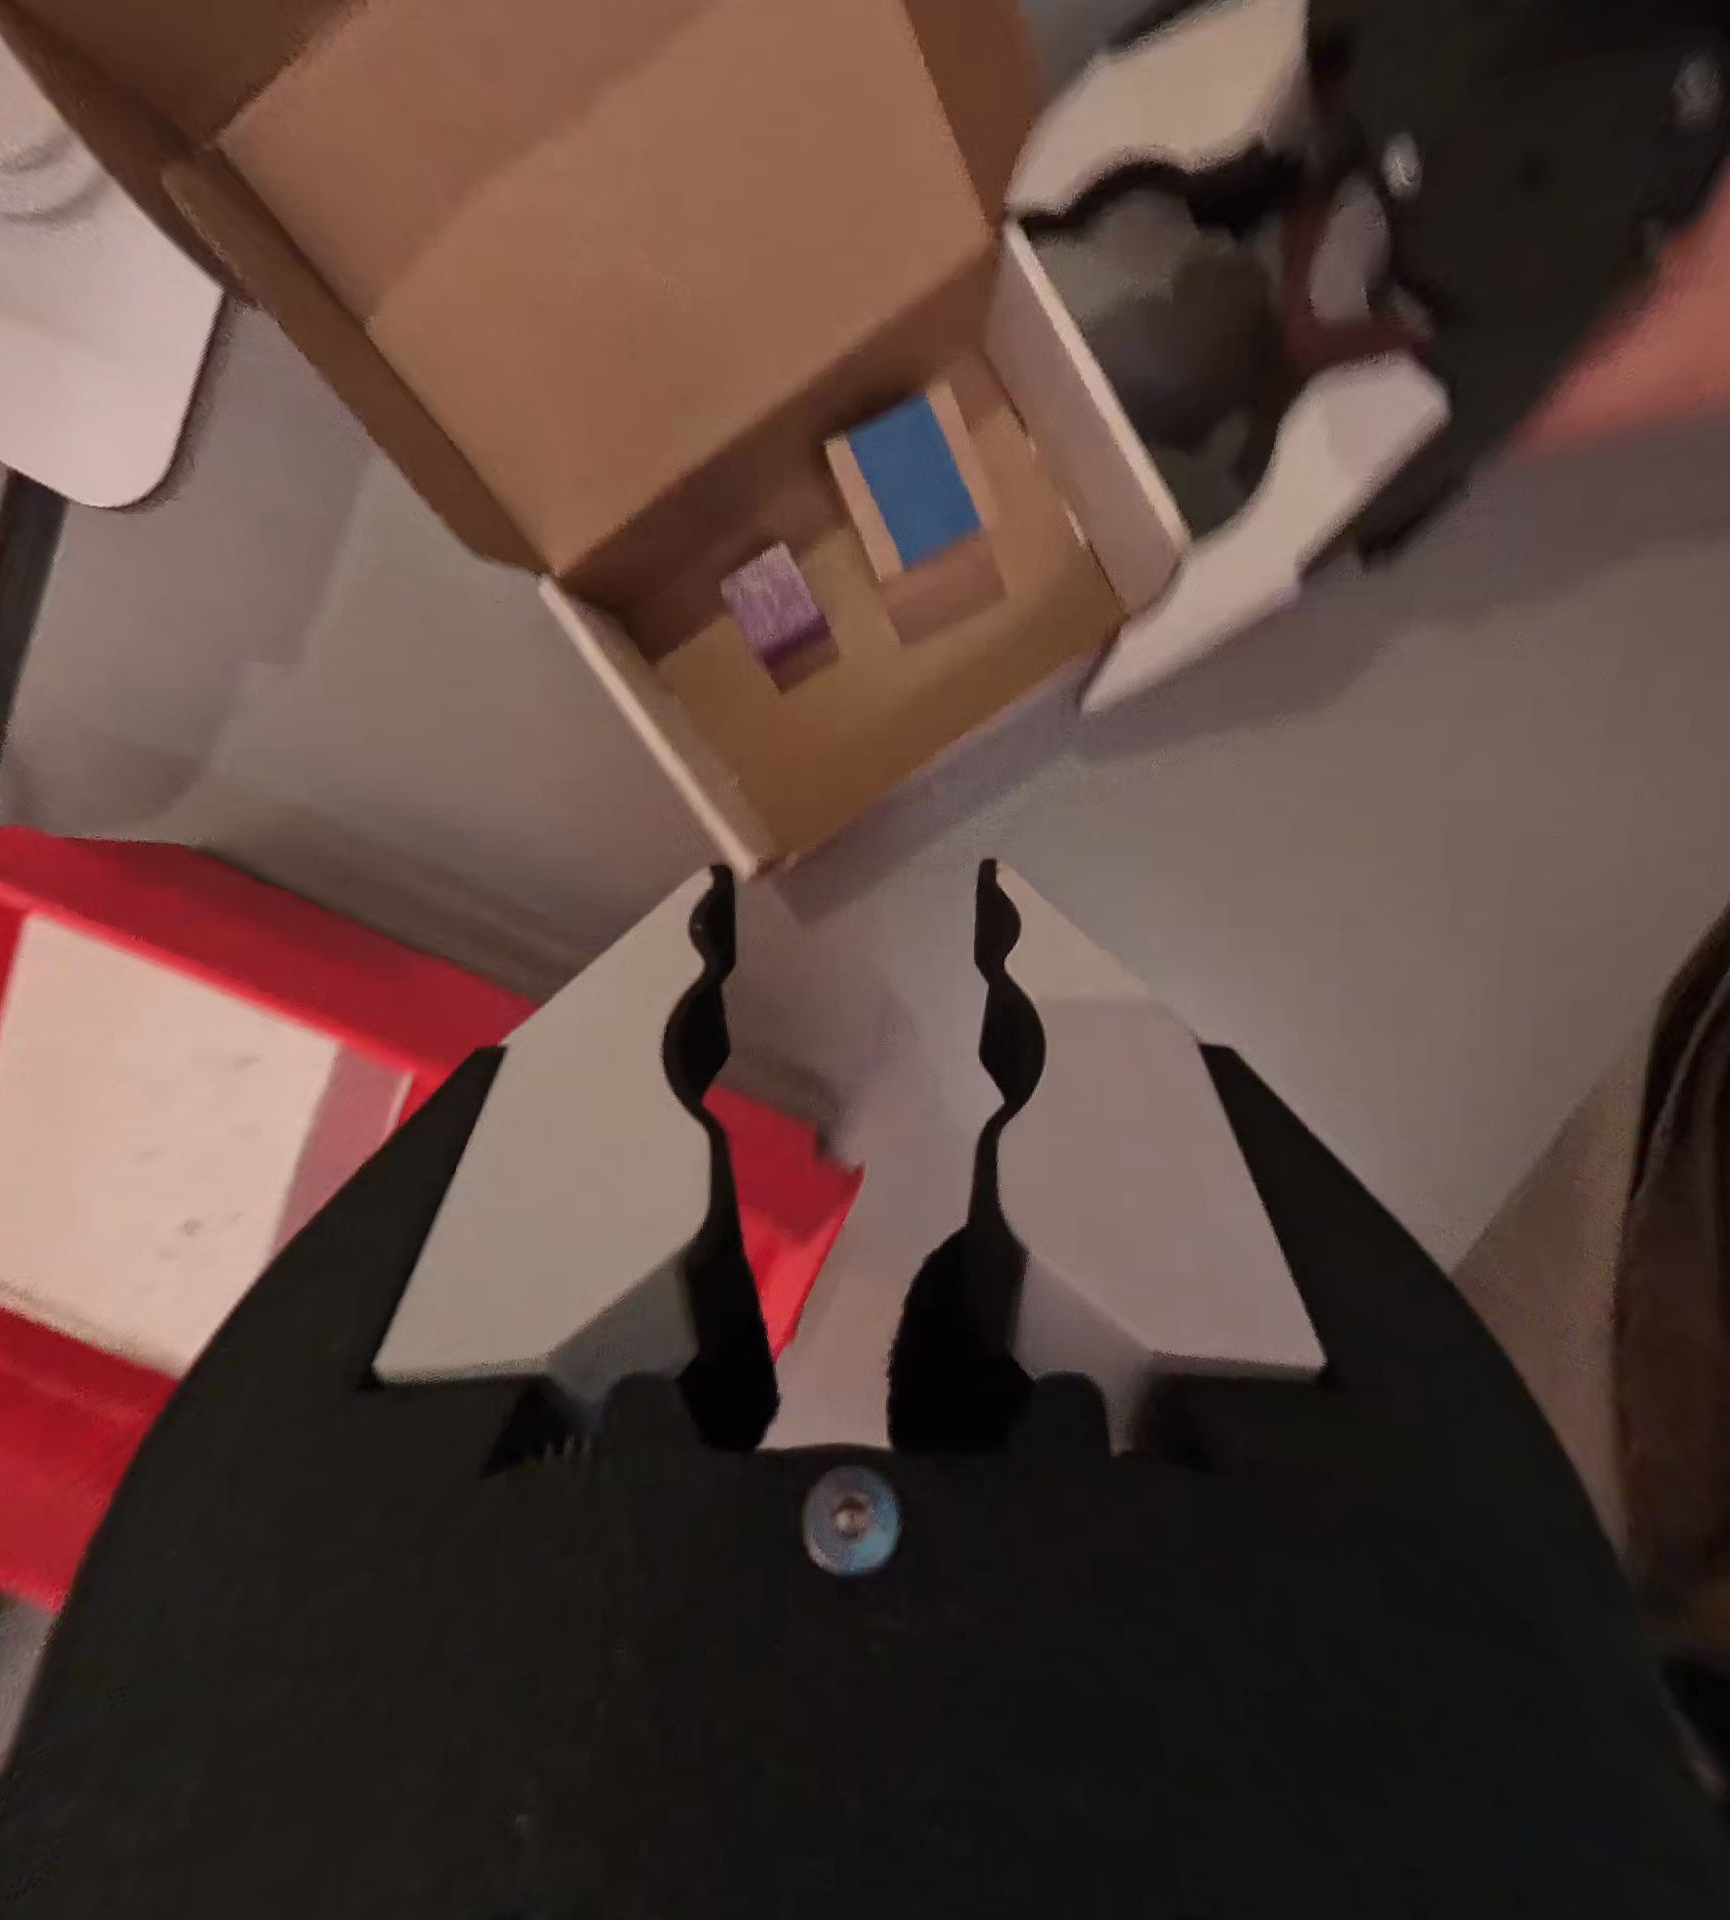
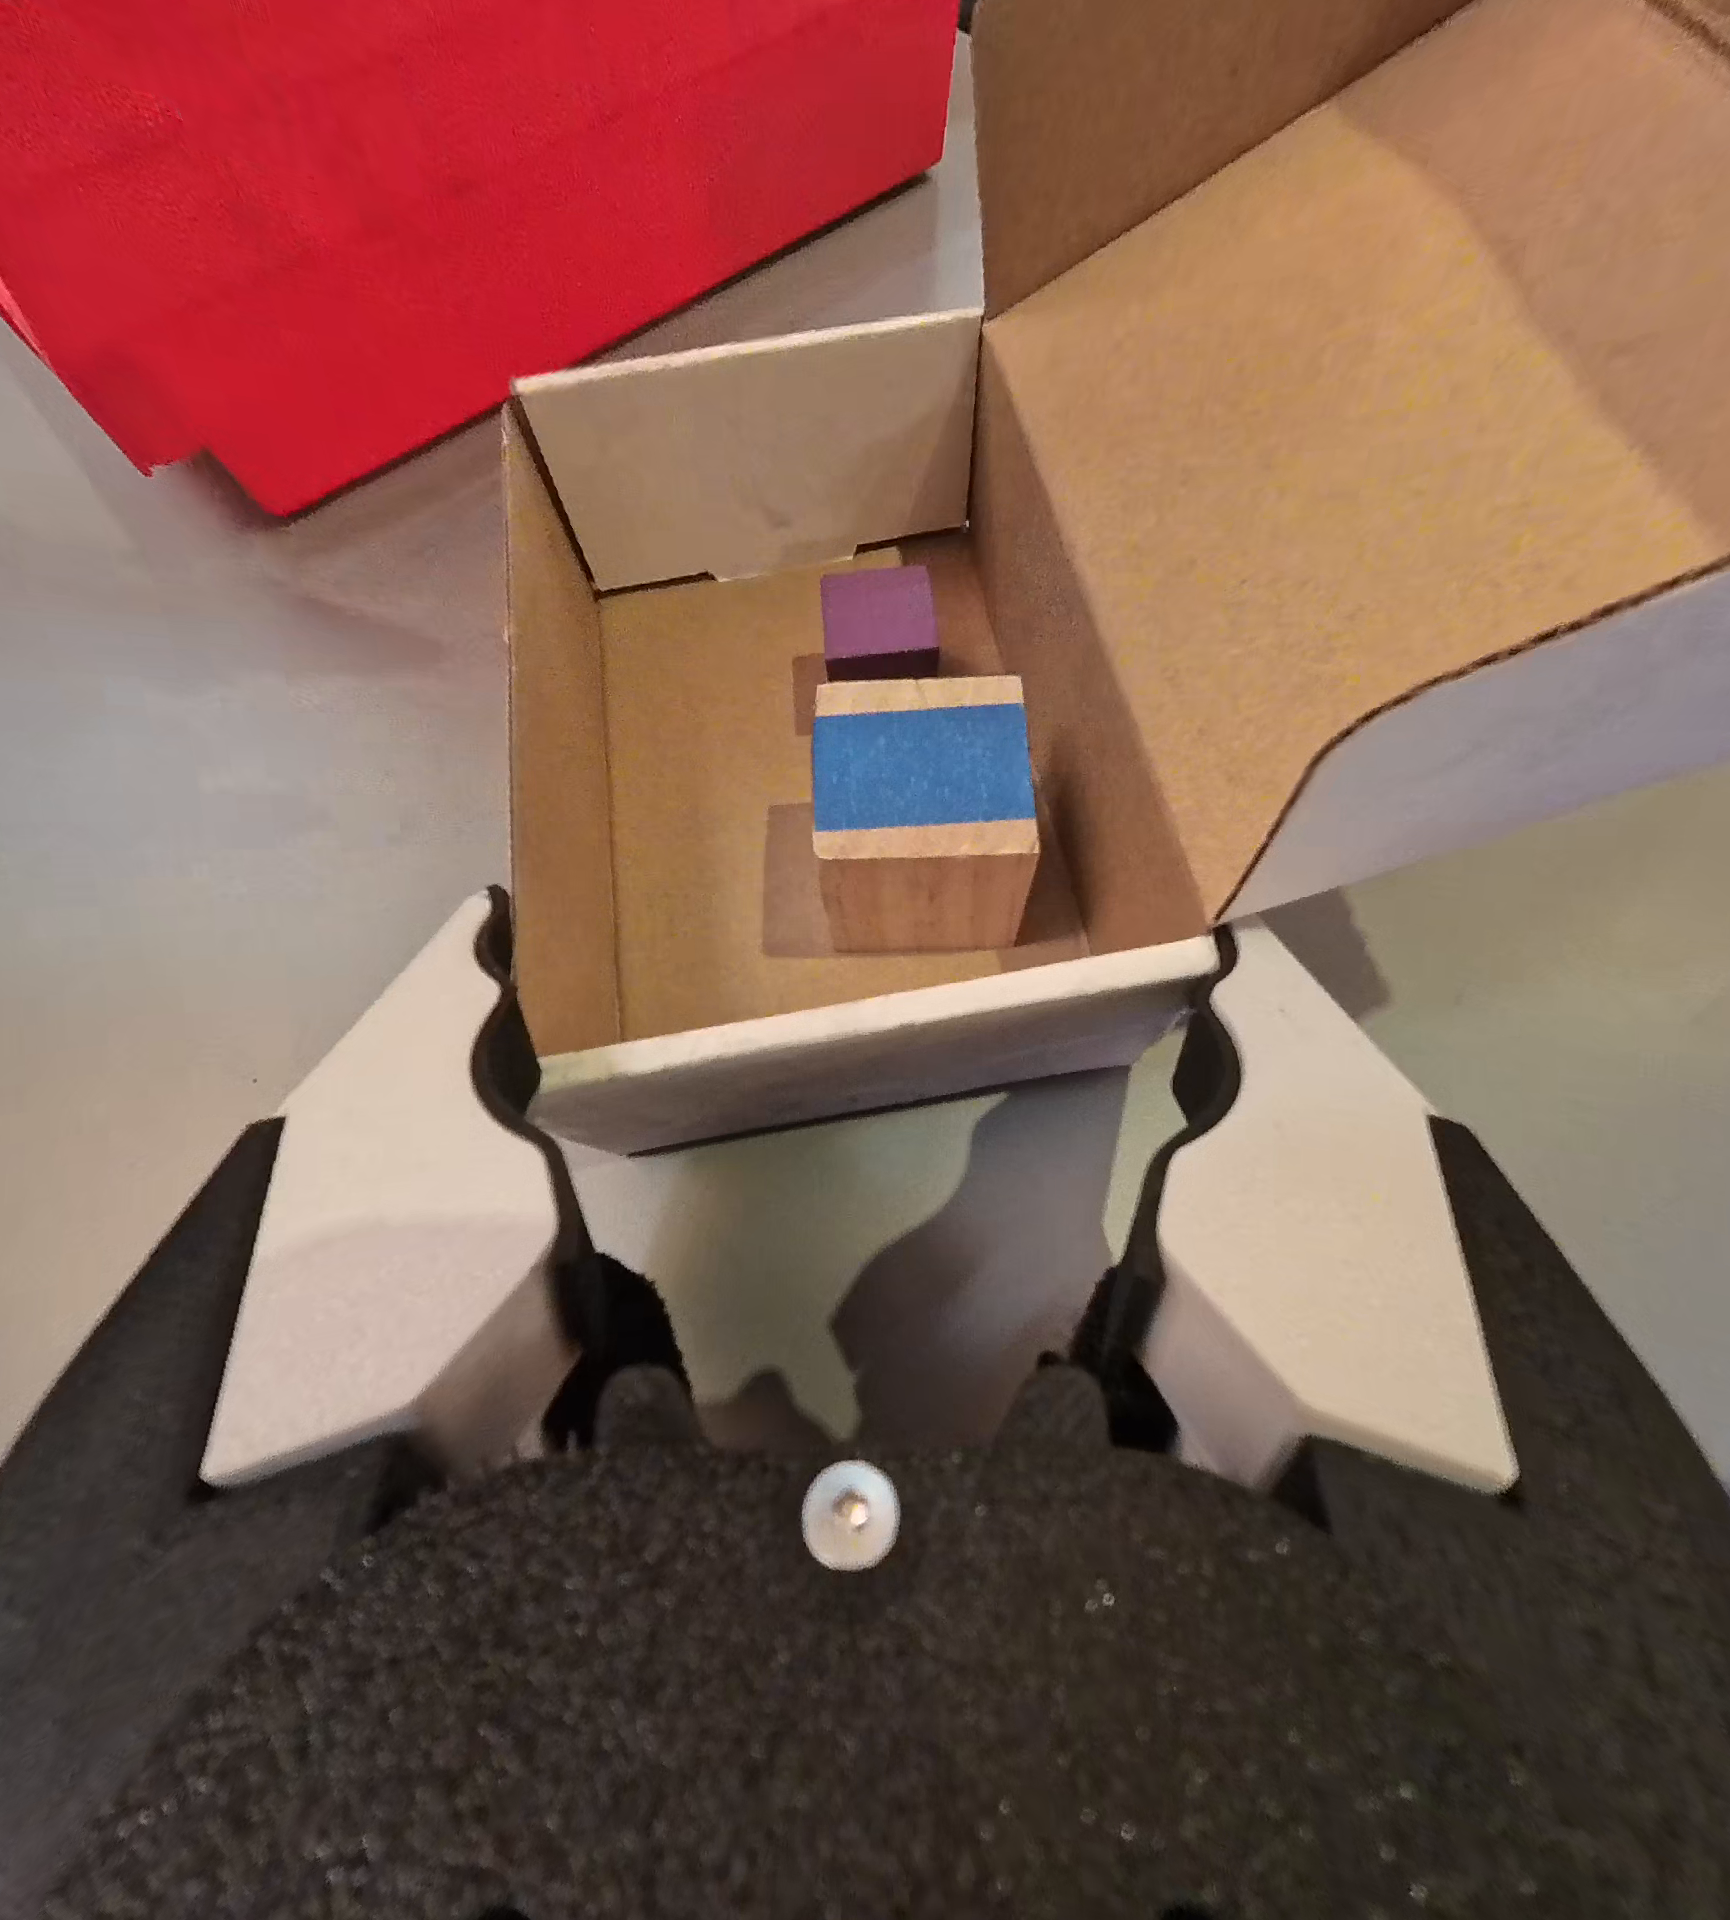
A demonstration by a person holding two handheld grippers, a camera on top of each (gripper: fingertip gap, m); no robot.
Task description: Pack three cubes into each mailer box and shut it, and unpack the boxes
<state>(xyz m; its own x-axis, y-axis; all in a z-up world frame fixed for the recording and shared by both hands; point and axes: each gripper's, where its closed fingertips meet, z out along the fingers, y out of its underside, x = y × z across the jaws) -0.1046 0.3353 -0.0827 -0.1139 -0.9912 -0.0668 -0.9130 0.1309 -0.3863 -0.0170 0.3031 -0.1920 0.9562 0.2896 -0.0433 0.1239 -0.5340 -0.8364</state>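
Hidden: I see only two cubes in the white cardboard mailer box with brown inside (image 2: 861, 1049); the lid cuts off part of the floor in left view, which is blurred.
Cubes: small purple wooden cube (image 2: 879, 621) at far end, larger bare-wood cube w/ blue top (image 2: 921, 769) just in front, both near the lid-side wall.
Right gripper (image 2: 853, 961): my jaws spread wide, straddling the box's near wall; contact unclear.
Left gripper (image 1: 856, 883): open, empty, tips just beside a box corner.
Room: box floor bare on my left side; red cardboard box (image 2: 404, 208) near, apart.
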